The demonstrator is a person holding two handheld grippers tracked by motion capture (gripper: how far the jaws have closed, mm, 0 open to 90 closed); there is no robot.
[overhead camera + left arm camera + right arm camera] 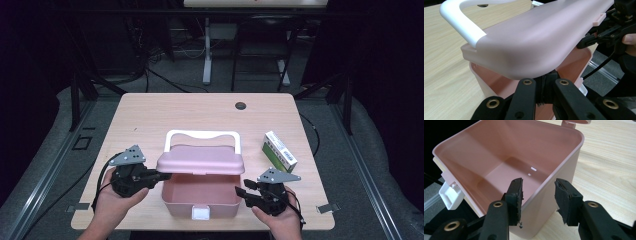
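Two tools at a pink box (200, 197), left tool (159, 176) clenched on its raised lid (200, 160), right tool (241, 192) released astride its wall.

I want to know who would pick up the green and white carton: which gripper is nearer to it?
Right. The right gripper is just in front of the carton, at the pink box's right wall; the left gripper is across the box, shut on its lid.

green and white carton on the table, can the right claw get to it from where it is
Probably yes. The carton lies in the open just beyond the right claw, nothing stands between them, and the claw's jaws are open, straddling the pink box wall.
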